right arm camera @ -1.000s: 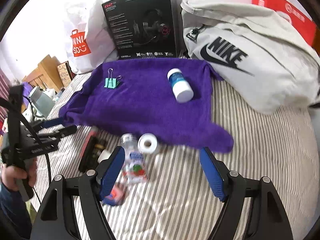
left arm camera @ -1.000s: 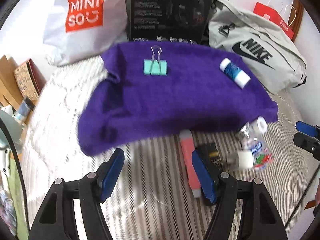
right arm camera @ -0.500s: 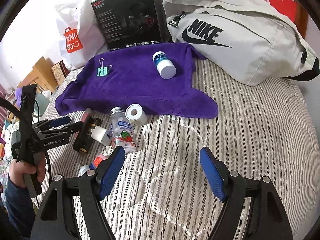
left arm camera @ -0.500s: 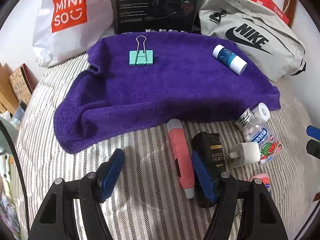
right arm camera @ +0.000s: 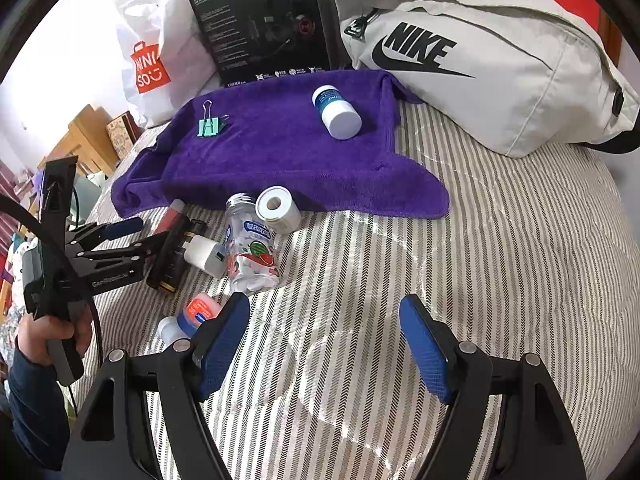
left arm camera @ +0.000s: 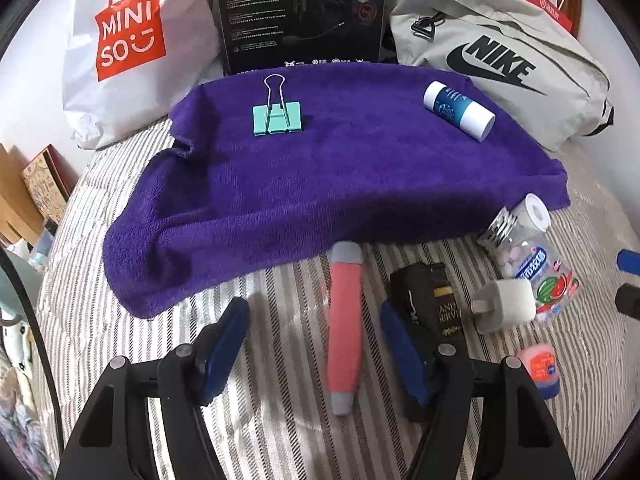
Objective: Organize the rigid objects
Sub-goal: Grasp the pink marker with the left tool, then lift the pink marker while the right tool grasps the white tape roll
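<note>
Step in hand, as judged: the left gripper comes to the pink tube, which lies lengthwise on the striped bed just below the hem of the purple towel. Its jaws stand about half open and have just been closing a little; the tube lies between them, nearer the right-side pad, not yet pinched. To do it well: centre the jaws across the tube's middle, keep the right-side pad clear of the black box lying close beside it, close squarely so the round body does not roll, then lift straight up.

The right gripper hovers over bare bed, jaws wide, holding nothing.

Count, on the towel:
- teal binder clip: one
- blue-and-white bottle: one, on its side

Count, on the bed, awaiting sorting:
- pink tube: one
- black box: one
- white charger plug: one, touching the clear jar
- clear jar with sweets: one, on its side
- white cap: one, beside the jar's neck
- small red-and-blue pot: one

Behind: white shopping bag, black carton, grey bag, one each.
</note>
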Motion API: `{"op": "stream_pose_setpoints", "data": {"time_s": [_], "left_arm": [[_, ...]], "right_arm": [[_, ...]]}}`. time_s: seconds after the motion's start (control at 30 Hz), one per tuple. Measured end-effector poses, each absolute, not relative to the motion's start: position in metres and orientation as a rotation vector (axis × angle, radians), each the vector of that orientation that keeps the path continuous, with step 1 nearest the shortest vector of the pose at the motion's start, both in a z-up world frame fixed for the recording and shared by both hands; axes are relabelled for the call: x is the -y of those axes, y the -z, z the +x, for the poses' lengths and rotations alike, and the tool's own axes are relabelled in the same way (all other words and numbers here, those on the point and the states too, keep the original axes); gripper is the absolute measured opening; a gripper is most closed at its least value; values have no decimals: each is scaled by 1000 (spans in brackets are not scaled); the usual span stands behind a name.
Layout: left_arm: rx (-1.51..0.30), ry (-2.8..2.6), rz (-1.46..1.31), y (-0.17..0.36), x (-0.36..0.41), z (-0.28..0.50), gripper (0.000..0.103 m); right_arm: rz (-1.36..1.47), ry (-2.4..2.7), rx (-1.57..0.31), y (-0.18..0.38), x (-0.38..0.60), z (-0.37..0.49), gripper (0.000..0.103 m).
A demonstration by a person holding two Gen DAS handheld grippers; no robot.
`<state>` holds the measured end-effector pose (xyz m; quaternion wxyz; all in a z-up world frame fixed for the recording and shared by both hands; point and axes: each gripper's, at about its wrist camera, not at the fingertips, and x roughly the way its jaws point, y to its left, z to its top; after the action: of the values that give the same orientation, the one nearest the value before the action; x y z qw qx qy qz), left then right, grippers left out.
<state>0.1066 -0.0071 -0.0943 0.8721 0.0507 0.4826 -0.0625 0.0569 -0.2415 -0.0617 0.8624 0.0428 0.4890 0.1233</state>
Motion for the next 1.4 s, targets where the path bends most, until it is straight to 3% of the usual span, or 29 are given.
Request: {"op": "stream_pose_setpoints", "data": {"time_s": [0.1,0.27,0.73,1.03,1.2,1.4], "left_arm": [[-1004,157,103,95,8,106,55],[-993,216,146,92,20,100,16],[-1004,222,110,92,17,99,17],[-1002,224,95,92,15,98,17],[-999,227,81,92,14,98,17],[-1004,223,85,91,10,96,17]], "right_arm": [[92,-261,-1028,63,242,58,77],[107,-264,-1026,65,240,63,77],[146,-310,-1024,79,214,124,72],[96,-287,-1030,87,199,145,57],[54,-303,-1038,94,192,145,29],[47,-315,-1031,92,205,129,29]]}}
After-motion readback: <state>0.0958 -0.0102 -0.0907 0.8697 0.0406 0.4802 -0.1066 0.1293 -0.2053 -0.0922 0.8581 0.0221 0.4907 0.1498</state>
